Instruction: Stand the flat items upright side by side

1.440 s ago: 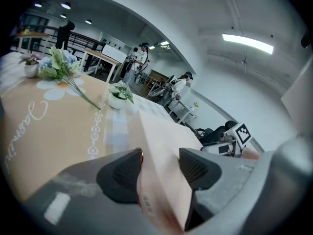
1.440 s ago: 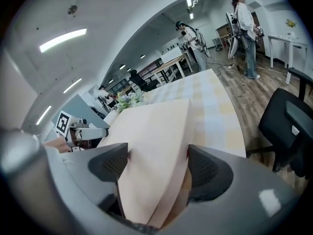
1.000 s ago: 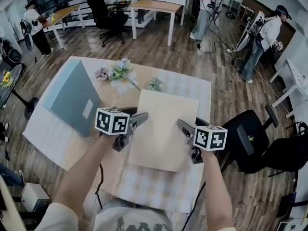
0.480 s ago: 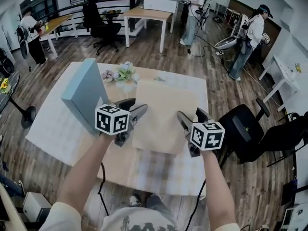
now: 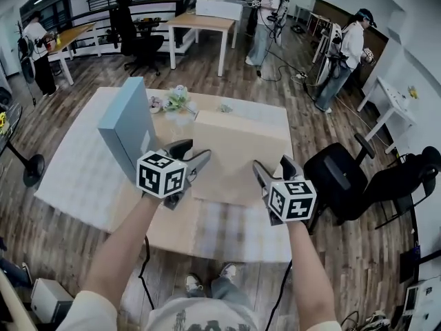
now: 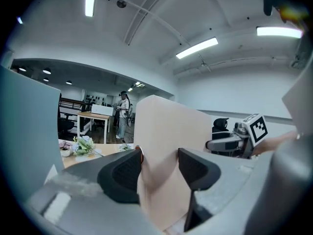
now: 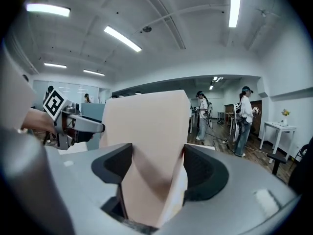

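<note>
A flat beige box (image 5: 238,154) is tipped up on its far edge on the table (image 5: 76,178), close to upright. My left gripper (image 5: 193,154) is shut on its near left edge and my right gripper (image 5: 273,169) is shut on its near right edge. The right jaws have just closed a little on it. In the left gripper view the beige box (image 6: 166,146) fills the gap of the left gripper (image 6: 157,168). In the right gripper view the beige box (image 7: 146,131) sits in the right gripper (image 7: 155,173). A blue-grey flat box (image 5: 127,129) stands upright just left of it.
Artificial flowers (image 5: 178,101) lie on the table behind the boxes. A black office chair (image 5: 337,178) stands at the table's right side. Further off there are more tables, chairs and several people, one near cables on the floor (image 5: 337,61).
Both grippers have risen and swung the beige box from lying nearly flat to almost upright, its near edge lifted off the table. The blue-grey box has stayed standing.
</note>
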The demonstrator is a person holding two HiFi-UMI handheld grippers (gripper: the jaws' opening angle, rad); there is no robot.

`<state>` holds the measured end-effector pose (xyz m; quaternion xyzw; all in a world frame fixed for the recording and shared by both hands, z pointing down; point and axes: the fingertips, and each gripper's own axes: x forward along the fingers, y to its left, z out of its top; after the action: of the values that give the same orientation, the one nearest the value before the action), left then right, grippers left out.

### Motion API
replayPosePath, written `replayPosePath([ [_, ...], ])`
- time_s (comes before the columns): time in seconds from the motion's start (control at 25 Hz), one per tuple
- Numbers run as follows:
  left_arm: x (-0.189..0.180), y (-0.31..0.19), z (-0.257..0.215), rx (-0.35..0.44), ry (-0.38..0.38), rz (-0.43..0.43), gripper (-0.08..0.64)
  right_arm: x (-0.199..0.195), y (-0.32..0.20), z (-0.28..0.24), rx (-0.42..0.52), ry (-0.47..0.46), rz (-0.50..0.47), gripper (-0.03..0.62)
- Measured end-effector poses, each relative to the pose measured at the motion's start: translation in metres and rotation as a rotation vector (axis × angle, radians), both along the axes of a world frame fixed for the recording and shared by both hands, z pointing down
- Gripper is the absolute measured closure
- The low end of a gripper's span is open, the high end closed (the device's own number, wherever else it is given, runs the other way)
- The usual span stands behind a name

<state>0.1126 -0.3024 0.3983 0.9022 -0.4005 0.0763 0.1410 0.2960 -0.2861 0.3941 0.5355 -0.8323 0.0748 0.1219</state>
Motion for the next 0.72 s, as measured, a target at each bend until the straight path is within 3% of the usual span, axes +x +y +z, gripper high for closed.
replayPosePath([
  [0.36,-0.002,0.043,0.002,0.035,-0.054,-0.063,0.318,-0.003,0.037,0.001,0.018,0.019,-0.068,0.265],
  [0.72,-0.002,0.077,0.006,0.025,-0.025,-0.267,0.318,0.001,0.061,0.002,0.051,0.069,-0.195,0.275],
])
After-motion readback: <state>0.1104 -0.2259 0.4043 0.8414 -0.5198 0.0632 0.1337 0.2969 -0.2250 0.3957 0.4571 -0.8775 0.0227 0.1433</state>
